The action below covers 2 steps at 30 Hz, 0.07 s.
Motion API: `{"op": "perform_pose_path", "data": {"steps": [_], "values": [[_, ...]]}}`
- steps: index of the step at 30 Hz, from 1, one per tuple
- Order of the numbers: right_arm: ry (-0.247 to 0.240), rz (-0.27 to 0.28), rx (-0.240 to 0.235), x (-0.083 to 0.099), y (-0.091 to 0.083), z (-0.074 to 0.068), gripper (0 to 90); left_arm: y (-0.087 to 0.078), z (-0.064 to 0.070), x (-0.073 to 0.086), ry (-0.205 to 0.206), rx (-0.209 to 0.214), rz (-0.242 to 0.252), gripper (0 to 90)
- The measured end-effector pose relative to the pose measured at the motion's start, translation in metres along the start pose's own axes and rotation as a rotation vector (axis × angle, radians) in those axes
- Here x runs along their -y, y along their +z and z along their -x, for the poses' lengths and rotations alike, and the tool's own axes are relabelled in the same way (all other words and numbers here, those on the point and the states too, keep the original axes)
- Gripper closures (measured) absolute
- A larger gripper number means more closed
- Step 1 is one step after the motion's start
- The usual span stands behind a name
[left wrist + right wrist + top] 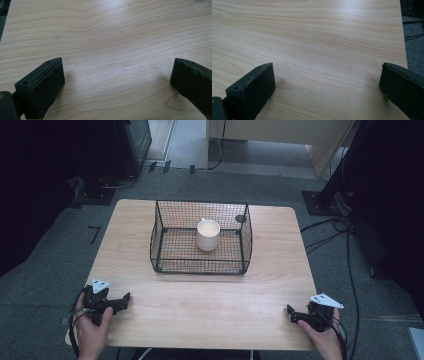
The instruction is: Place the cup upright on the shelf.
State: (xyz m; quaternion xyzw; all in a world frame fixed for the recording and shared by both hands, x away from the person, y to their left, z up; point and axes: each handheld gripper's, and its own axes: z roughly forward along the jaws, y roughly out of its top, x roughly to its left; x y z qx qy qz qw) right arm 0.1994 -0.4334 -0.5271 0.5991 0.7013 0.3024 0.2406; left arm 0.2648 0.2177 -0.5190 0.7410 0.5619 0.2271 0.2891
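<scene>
A white cylindrical ceramic cup (208,235) stands upright inside a black wire mesh basket (165,255) at the middle of the light wooden table (210,295). Both claws sit at the near edge, well apart from the basket: the left claw (125,299) at the near left corner, the right claw (291,312) at the near right corner, each held in a hand. In the left gripper view the left claw (117,80) is released, its jaws spread wide over bare wood; in the right gripper view the right claw (327,82) is likewise released and empty. Judging by this, the work is at its very start, with nothing approached yet. The next move likely calls for one claw to travel forward, rise over the basket's rim and come down around the cup from above.
</scene>
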Motion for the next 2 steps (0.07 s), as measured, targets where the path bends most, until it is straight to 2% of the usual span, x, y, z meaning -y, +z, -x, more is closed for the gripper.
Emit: {"op": "perform_pose_path", "data": {"steps": [2], "values": [[0.001,0.0,0.0,0.0,0.0,0.0,0.2,0.0,0.0,0.0,0.0,0.0,0.0,0.0]]}}
